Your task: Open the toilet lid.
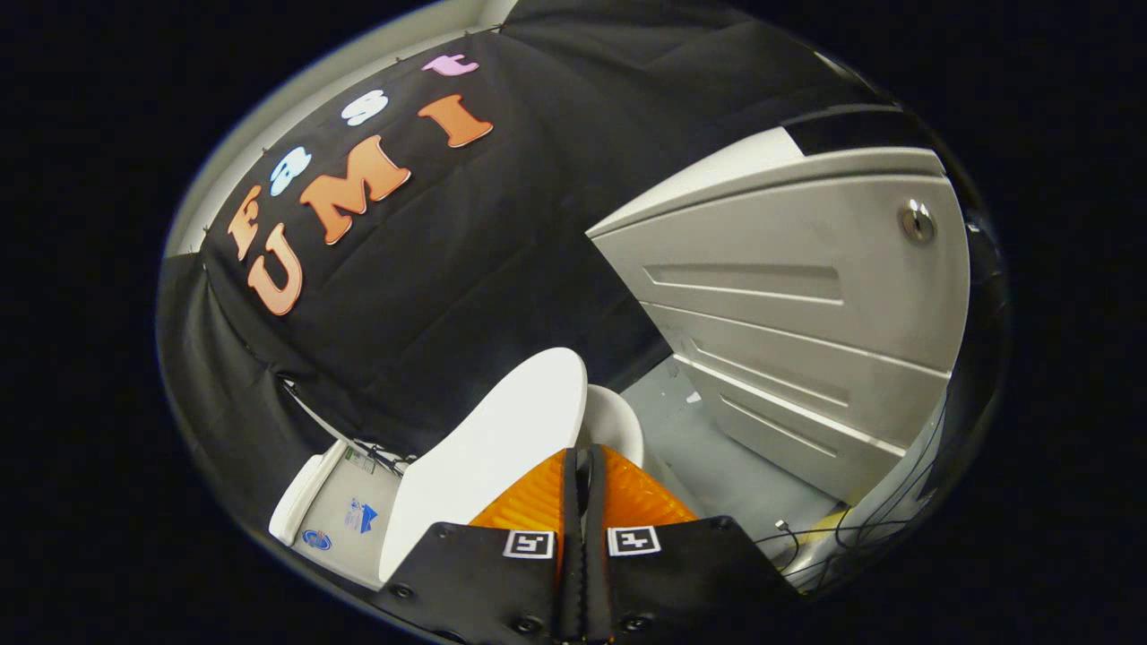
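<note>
The tongs (582, 466) are pinched on the raised toilet lid's (488, 457) edge, beside a grey cabinet (806, 313).

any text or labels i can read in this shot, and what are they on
No text here is legible.
Blue logo stickers on the toilet tank: too small and blurred to read.
A small label at the tank's far end: blurred.
Square black-and-white markers on the gripper: patterns, not words.
The grey door and the raised toilet lid carry no writing. The gripper's fingers are closed together against the lid's edge.
</note>
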`<state>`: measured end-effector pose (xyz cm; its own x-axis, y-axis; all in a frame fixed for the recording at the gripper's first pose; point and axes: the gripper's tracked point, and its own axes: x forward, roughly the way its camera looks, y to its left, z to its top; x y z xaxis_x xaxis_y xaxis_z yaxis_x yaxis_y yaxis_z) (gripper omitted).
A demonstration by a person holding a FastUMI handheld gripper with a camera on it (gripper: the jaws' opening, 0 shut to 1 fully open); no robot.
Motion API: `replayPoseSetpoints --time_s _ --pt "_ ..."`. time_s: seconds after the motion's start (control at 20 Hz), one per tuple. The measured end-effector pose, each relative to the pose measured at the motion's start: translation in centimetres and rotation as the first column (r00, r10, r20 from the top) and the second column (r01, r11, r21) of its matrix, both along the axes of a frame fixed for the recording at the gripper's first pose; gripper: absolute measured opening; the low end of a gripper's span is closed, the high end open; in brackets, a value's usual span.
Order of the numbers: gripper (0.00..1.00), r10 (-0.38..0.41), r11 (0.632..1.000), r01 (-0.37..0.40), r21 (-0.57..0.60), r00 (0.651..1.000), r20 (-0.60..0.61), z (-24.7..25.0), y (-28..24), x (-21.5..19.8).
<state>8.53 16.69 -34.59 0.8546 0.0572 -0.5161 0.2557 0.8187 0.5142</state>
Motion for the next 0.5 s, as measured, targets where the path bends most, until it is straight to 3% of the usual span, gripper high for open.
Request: replayPoseSetpoints --time_s 0.5 --pt "0.08 0.051 0.995 -0.061 0.076 0.991 0.124 13.1 10.7 3.1"
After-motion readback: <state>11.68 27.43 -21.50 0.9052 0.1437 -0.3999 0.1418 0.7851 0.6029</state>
